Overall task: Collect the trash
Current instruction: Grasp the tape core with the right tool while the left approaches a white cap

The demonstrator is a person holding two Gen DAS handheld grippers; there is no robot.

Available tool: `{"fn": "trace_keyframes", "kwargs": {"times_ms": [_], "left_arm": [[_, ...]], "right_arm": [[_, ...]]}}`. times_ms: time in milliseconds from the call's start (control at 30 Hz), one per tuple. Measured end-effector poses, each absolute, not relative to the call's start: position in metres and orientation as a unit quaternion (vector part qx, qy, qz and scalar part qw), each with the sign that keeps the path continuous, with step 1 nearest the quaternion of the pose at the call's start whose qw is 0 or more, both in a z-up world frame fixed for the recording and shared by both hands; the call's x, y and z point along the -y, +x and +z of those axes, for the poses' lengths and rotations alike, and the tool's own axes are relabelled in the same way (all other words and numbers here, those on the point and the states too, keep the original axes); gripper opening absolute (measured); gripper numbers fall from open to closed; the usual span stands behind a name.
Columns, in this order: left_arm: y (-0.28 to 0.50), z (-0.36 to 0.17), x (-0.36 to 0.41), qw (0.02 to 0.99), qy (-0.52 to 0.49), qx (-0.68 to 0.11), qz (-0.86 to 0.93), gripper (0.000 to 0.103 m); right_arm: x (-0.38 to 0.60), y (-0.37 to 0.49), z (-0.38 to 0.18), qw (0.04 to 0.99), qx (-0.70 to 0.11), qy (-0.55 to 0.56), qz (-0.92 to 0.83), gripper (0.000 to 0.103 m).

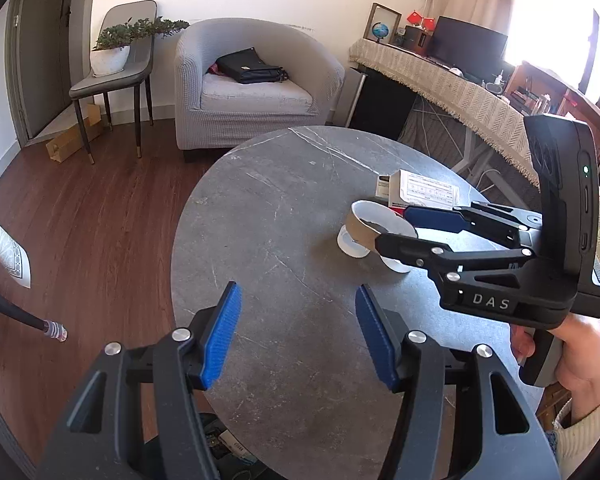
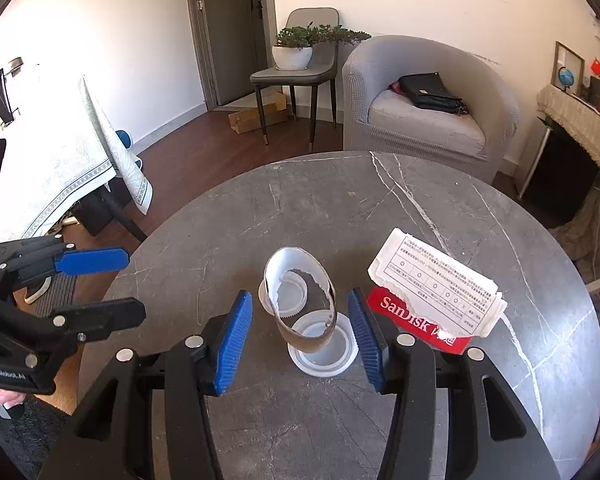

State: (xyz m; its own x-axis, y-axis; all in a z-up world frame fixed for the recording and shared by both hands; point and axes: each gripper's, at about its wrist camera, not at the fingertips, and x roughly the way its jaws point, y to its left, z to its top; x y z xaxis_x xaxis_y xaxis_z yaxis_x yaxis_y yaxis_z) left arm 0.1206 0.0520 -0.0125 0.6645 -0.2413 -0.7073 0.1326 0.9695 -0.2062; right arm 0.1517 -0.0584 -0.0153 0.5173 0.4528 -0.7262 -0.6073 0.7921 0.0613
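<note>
A torn cardboard tape ring (image 2: 300,300) (image 1: 366,224) stands on the round grey marble table (image 2: 320,208) (image 1: 284,216), over two white plastic lids (image 2: 323,350) (image 2: 286,294). Right of it lie a torn white paper (image 2: 440,284) (image 1: 424,192) and a red SanDisk package (image 2: 416,322). My right gripper (image 2: 300,342) (image 1: 396,226) is open, its blue pads on either side of the ring and the near lid, not touching. My left gripper (image 1: 298,334) (image 2: 112,284) is open and empty above the table's left part.
A grey armchair (image 1: 252,84) with a black bag (image 1: 248,66) stands behind the table. A chair with a potted plant (image 1: 112,48) is by the door. A cloth-covered desk (image 1: 452,80) runs along the right. A cloth-draped table (image 2: 60,160) stands at the left.
</note>
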Motion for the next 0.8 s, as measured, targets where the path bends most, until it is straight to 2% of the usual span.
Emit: {"fn": "trace_keyframes", "kwargs": {"times_ms": [100, 567, 800], "left_arm": [[0.121, -0.013, -0.046, 0.908, -0.065, -0.398, -0.114, 0.061], [0.141, -0.021, -0.005, 0.898, -0.059, -0.409, -0.149, 0.049], [0.155, -0.027, 0.032, 0.895, -0.014, -0.415, -0.161, 0.049]], "right_arm": [[0.058, 0.151, -0.018, 0.863, -0.385, -0.105, 0.308, 0.036], [0.123, 0.141, 0.012, 0.89, -0.34, -0.034, 0.303, 0.035], [0.155, 0.135, 0.008, 0.891, -0.344, -0.009, 0.297, 0.035]]}}
